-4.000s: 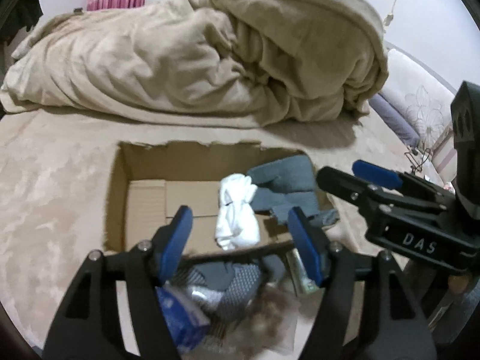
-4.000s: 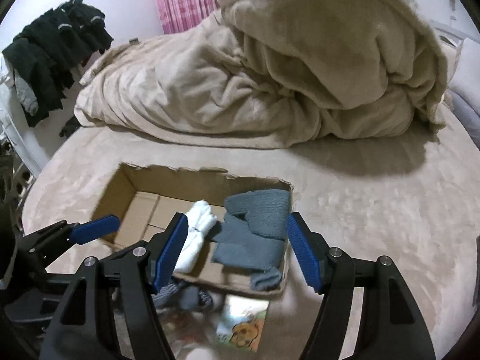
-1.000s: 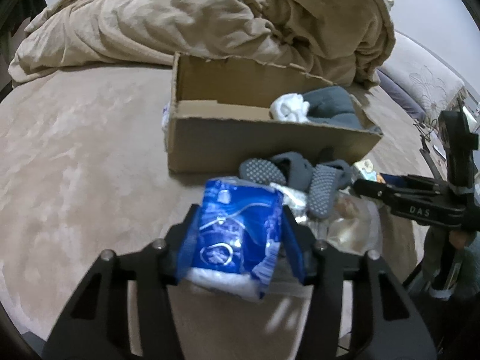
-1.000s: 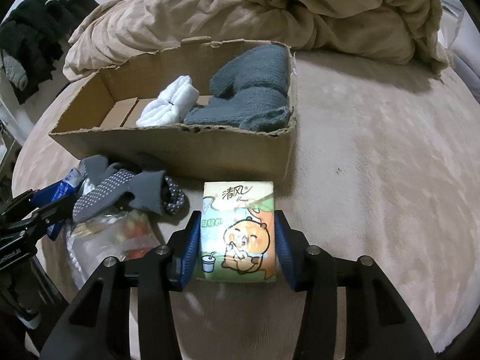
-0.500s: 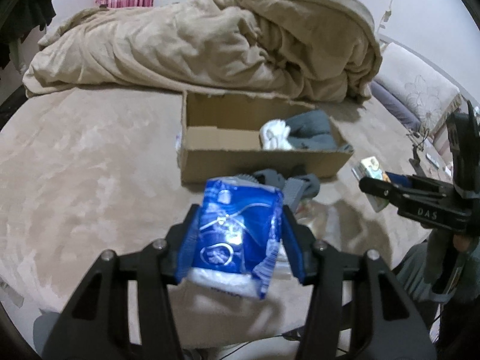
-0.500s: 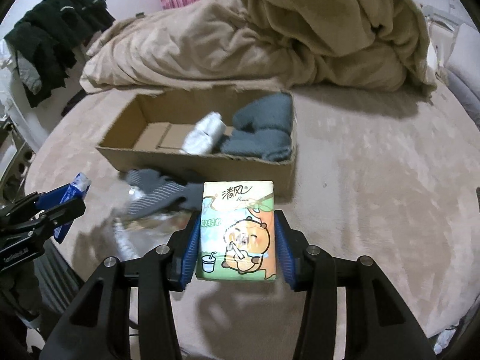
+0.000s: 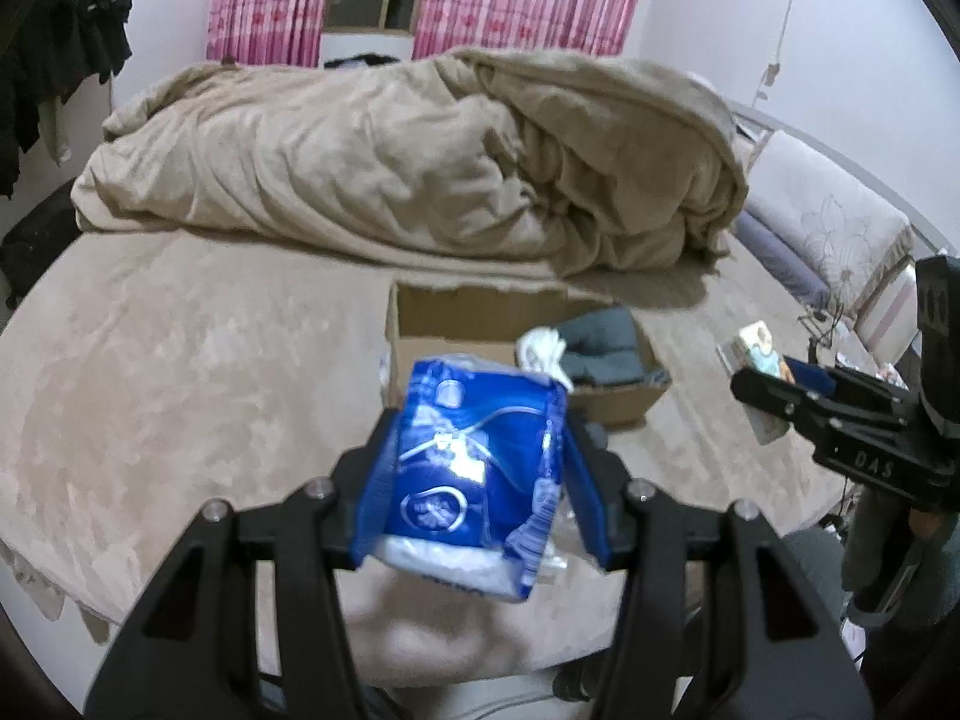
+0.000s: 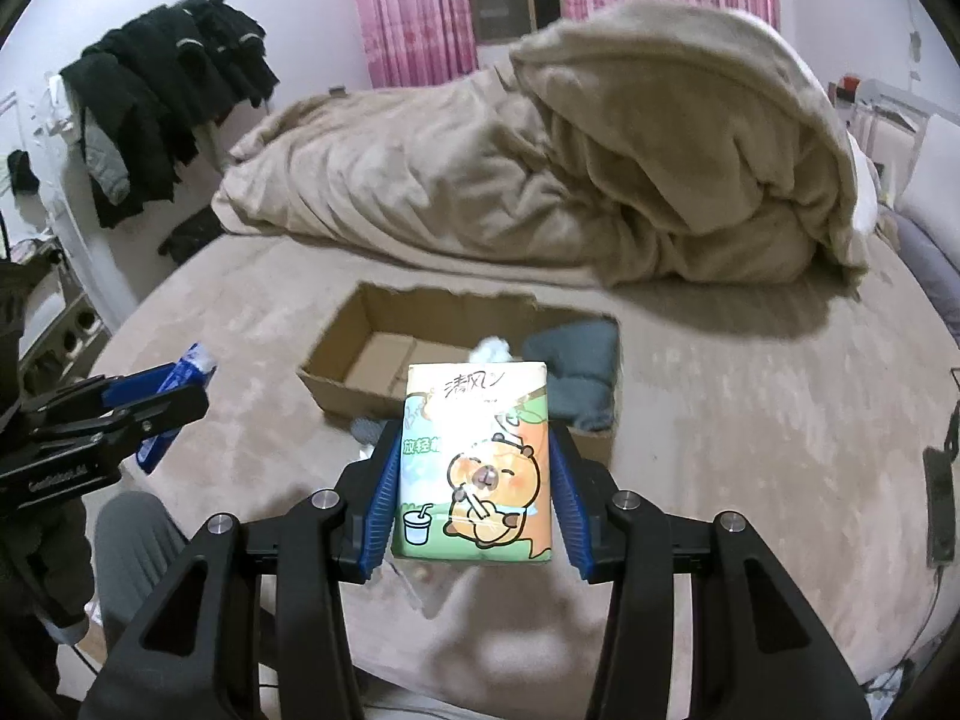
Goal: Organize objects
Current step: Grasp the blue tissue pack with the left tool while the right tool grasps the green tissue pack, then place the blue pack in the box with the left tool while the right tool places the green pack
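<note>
My left gripper [image 7: 480, 480] is shut on a blue tissue pack [image 7: 474, 462] and holds it high above the bed, short of the cardboard box [image 7: 420, 312]. My right gripper [image 8: 474, 480] is shut on a green tissue pack with a cartoon bear [image 8: 477, 456], also held above the bed in front of the box [image 8: 336, 354]. The box holds a white sock roll [image 8: 492, 349] and grey socks [image 8: 576, 360]. The left gripper with its blue pack [image 8: 174, 387] shows at the left of the right wrist view; the right gripper [image 7: 774, 384] shows at the right of the left wrist view.
A heaped beige duvet [image 7: 390, 168] lies behind the box on the beige bed cover [image 7: 150, 372]. Grey socks [image 8: 366, 429] peek out in front of the box. Dark clothes [image 8: 156, 90] hang at the left. A pillow [image 7: 828, 228] and a dark remote [image 8: 939, 498] lie at the right.
Both grippers have risen and pulled back with their tissue packs still held. The box now looks smaller and farther away, and the items in front of it are mostly hidden behind the packs.
</note>
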`<state>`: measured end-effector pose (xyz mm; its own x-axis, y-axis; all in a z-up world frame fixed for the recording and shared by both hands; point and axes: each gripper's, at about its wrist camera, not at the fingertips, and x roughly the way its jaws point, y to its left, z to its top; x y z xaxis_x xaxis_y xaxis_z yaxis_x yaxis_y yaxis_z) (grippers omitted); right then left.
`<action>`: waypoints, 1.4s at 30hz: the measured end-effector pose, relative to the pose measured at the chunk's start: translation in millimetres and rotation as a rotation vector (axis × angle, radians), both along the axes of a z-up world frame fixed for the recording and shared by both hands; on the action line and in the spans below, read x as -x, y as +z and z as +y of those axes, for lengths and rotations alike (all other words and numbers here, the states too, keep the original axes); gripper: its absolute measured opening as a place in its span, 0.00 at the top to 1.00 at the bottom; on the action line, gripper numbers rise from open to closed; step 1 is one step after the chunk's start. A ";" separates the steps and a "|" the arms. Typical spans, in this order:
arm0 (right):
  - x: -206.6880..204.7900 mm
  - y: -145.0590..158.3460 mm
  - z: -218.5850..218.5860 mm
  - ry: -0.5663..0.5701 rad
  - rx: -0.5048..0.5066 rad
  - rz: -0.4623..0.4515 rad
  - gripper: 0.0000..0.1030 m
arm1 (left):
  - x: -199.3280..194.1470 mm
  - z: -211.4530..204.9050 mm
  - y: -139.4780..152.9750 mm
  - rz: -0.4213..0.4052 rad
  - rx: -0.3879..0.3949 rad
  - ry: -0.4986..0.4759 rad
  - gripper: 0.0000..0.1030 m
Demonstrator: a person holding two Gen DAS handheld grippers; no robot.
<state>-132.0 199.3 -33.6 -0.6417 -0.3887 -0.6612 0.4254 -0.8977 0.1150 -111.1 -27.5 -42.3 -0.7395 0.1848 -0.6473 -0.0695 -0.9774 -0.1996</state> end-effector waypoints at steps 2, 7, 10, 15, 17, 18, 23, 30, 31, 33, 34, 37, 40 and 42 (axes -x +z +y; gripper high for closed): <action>-0.3 9.9 -3.2 0.011 0.007 0.017 0.53 | -0.3 -3.3 9.7 0.019 -0.006 0.004 0.49; 3.2 26.5 -10.3 0.031 0.022 0.041 0.53 | 6.3 -10.6 22.4 0.043 -0.013 0.018 0.49; 8.4 32.9 -14.9 0.038 0.029 0.057 0.53 | 17.7 -15.1 23.7 0.044 -0.025 0.025 0.49; 23.9 34.0 -23.2 0.043 0.038 0.060 0.53 | 37.0 -18.7 23.2 0.056 -0.023 0.025 0.49; 32.1 31.6 -27.0 0.045 0.039 0.056 0.53 | 45.3 -19.7 20.4 0.054 -0.022 0.027 0.49; 37.2 29.6 -29.1 0.045 0.038 0.052 0.53 | 50.9 -21.0 17.2 0.048 -0.020 0.029 0.49; 58.7 15.8 -38.5 0.047 0.037 0.024 0.53 | 72.5 -25.3 -1.4 0.015 -0.029 0.034 0.49; 87.4 -11.8 -52.0 0.056 0.034 -0.031 0.53 | 112.9 -24.7 -33.2 -0.033 -0.049 0.014 0.49; 90.7 -15.2 -53.8 0.058 0.032 -0.037 0.53 | 117.6 -24.2 -36.2 -0.038 -0.051 0.011 0.49; 98.4 -22.2 -56.6 0.059 0.029 -0.048 0.53 | 129.0 -22.9 -44.4 -0.049 -0.056 0.001 0.49; 101.8 -25.4 -57.3 0.058 0.028 -0.054 0.53 | 132.0 -22.7 -47.3 -0.052 -0.060 -0.002 0.49; 112.6 -34.4 -59.8 0.055 0.026 -0.075 0.53 | 144.4 -22.1 -57.7 -0.066 -0.085 -0.014 0.49; 122.6 -42.5 -62.4 0.053 0.014 -0.085 0.53 | 158.3 -17.4 -67.0 -0.081 -0.072 -0.028 0.48; 127.1 -46.9 -63.1 0.048 0.007 -0.092 0.53 | 168.3 -13.5 -72.0 -0.089 -0.045 -0.040 0.47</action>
<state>-259.1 136.2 -80.5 -0.5589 -0.4222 -0.7137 0.4550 -0.8757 0.1617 -279.4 -41.0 -114.3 -0.6705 0.2436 -0.7008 -0.0886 -0.9641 -0.2503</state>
